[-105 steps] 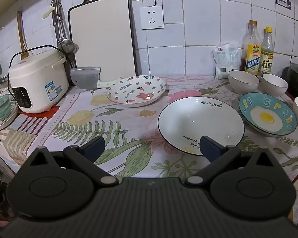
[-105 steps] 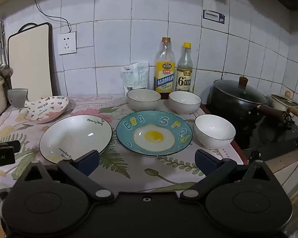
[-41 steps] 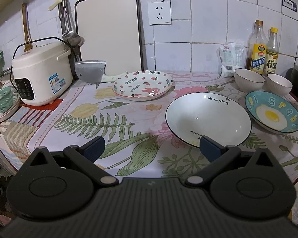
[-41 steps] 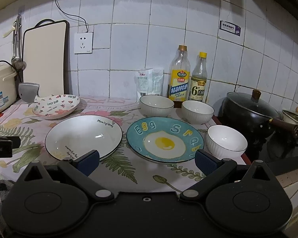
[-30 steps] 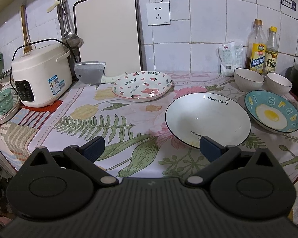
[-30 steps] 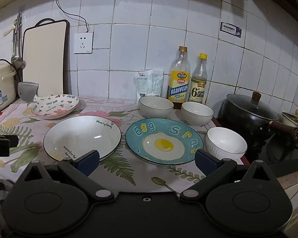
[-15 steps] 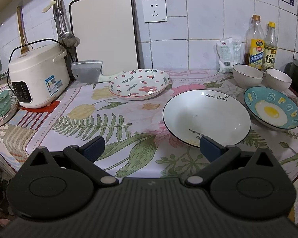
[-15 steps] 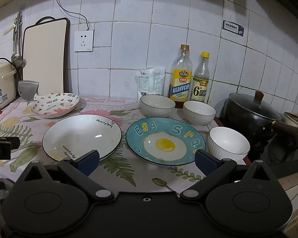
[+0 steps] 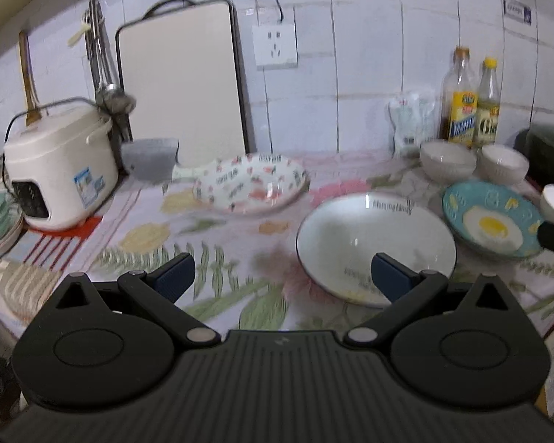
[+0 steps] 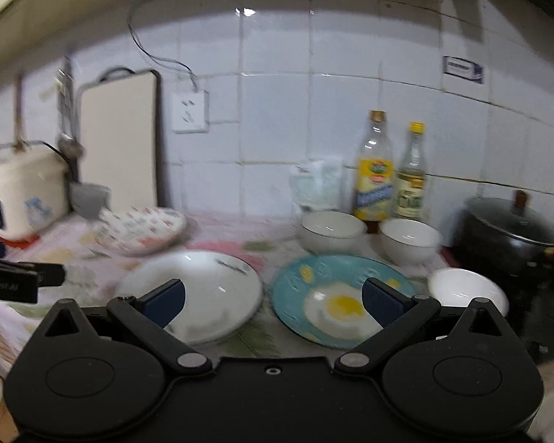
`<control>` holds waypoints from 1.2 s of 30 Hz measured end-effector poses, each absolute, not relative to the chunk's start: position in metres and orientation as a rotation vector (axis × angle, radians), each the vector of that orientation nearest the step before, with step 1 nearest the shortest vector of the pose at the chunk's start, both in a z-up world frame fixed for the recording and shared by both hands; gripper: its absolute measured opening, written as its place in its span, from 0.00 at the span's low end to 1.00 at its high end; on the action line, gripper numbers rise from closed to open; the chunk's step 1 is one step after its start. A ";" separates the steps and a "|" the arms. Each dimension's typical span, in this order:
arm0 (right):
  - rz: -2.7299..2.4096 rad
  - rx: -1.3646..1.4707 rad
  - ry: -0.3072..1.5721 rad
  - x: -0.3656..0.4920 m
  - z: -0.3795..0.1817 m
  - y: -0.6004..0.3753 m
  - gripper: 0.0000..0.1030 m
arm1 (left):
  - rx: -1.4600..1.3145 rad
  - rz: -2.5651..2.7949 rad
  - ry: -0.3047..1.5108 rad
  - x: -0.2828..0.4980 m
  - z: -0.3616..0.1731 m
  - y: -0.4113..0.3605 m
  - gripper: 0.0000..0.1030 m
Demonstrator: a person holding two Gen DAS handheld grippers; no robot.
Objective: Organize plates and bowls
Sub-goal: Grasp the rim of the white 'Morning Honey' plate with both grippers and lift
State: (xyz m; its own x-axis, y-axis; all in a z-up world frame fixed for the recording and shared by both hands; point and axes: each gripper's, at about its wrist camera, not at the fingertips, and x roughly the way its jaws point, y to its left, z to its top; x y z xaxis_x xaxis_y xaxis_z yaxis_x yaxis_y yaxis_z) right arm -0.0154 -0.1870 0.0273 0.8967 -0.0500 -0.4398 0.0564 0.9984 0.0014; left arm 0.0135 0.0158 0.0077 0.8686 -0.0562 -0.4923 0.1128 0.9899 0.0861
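My left claw (image 9: 282,275) is wide open and holds nothing; its right finger is seen in front of the near rim of the white plate (image 9: 351,236), and I cannot tell if it touches. My right claw (image 10: 273,301) is also wide open and has nothing between the fingers; it hangs in front of the white plate (image 10: 210,295) and the egg plate (image 10: 314,291). These two plates lie side by side on the floral cloth (image 9: 210,258), the white one to the left, both with no food in them. Just right of the egg plate stands a small white bowl (image 10: 465,288), which looks empty. Further back are two more bowls (image 10: 330,230) next to each other, and their inside shows nothing. On the left, further from me, the strawberry plate (image 9: 251,182) rests alone, well apart from the others, and near it lies a cleaver (image 9: 149,158). At the far left stands the rice cooker (image 9: 59,170), lid closed. Against the tiled wall lean a cutting board (image 9: 183,81), a white bag (image 10: 317,184) and two bottles (image 10: 375,173); the yellow-labelled one is partly filled. At the right is a black pot (image 10: 506,229) with its lid on. The pictures are a little blurred.
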 end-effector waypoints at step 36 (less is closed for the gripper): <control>0.113 0.260 0.788 0.108 -0.078 -0.196 0.35 | -0.156 -0.294 0.838 0.143 -0.095 0.017 0.25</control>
